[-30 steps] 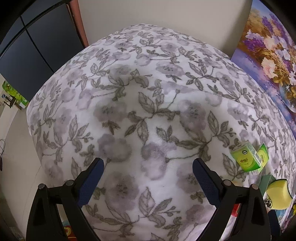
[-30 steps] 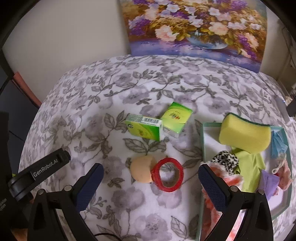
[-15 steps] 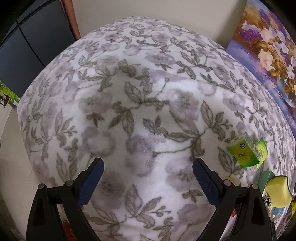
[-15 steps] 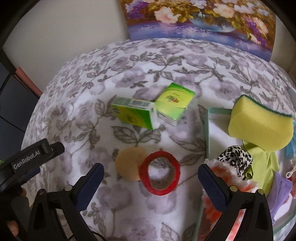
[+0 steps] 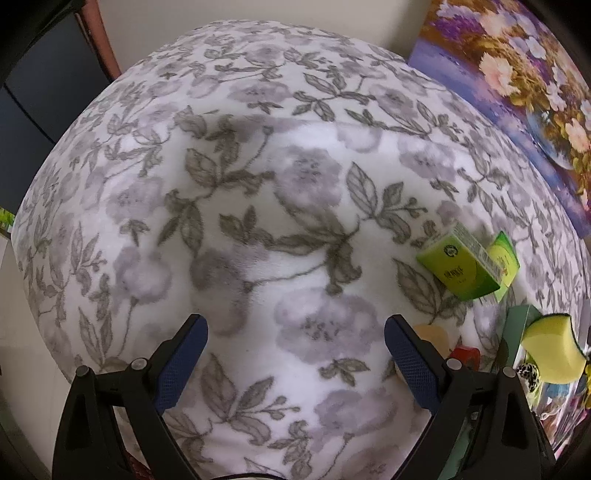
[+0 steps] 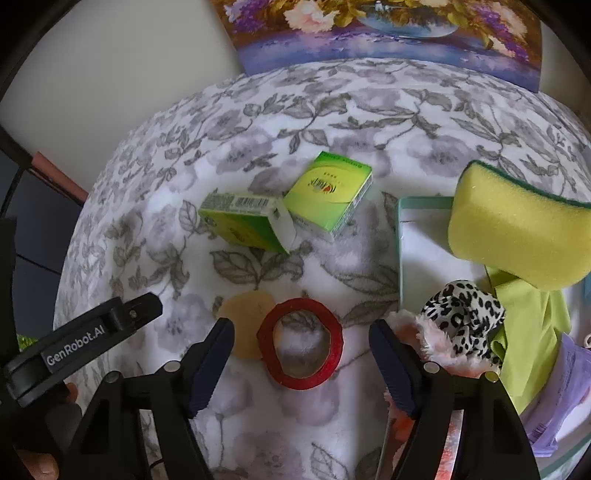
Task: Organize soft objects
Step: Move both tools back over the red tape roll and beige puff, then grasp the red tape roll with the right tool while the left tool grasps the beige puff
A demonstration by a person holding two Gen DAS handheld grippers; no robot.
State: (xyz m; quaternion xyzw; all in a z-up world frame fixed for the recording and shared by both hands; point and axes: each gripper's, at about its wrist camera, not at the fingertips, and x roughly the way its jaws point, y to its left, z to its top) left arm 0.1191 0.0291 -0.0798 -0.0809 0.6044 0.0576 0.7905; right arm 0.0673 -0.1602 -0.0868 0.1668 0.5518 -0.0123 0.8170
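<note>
My right gripper (image 6: pixel 301 334) is open and empty, low over a red ring (image 6: pixel 300 343) that lies on the floral blanket (image 6: pixel 369 110). A round tan pad (image 6: pixel 242 319) lies partly under the ring's left side. At the right, a teal tray (image 6: pixel 400 251) holds a yellow sponge (image 6: pixel 517 229), a leopard-print scrunchie (image 6: pixel 461 314), a lime cloth (image 6: pixel 532 325), a fluffy pink piece (image 6: pixel 424 332) and a lilac item (image 6: pixel 570 380). My left gripper (image 5: pixel 295 339) is open and empty over bare blanket, left of the ring; its body shows in the right wrist view (image 6: pixel 85 339).
Two green boxes (image 6: pixel 247 225) (image 6: pixel 328 192) lie on the blanket behind the ring; they also show in the left wrist view (image 5: pixel 458 269). A flower painting (image 6: pixel 388 33) leans on the wall at the back. The blanket's edge drops off at the left (image 5: pixel 40 295).
My right gripper has moved forward and down towards the red ring, which now sits between the fingers. My left gripper has moved forward over the blanket.
</note>
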